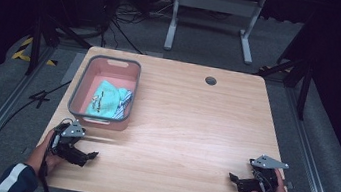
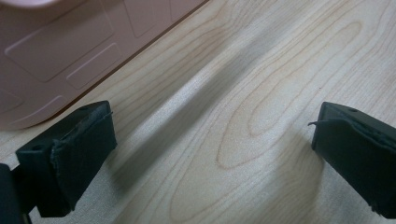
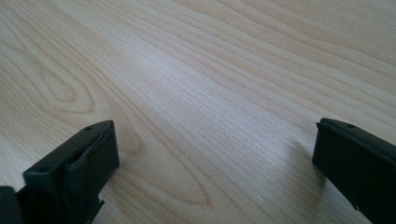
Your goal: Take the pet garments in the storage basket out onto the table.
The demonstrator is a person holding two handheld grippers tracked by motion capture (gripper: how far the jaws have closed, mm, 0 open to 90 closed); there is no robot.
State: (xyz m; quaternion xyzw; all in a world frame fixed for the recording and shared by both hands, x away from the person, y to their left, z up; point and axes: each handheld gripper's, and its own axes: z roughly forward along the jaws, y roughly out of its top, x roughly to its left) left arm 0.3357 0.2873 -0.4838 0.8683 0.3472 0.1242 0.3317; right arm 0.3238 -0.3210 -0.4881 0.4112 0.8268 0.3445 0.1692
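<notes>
Inspector A: Any legible text, labels, brands or numbers on the basket (image 1: 76, 94) or the tabletop (image 1: 190, 124)?

Inspector B: None legible. Cloth print in the basket too small to tell.

both hand-held grippers (image 1: 92, 156) (image 1: 232, 178) wide open

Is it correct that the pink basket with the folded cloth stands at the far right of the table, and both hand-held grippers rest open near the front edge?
Not quite. In the high view, the pink basket with the folded cloth stands at the far left of the table, not the right. The rest holds: the left hand-held gripper and the right hand-held gripper rest open near the front edge.
</notes>
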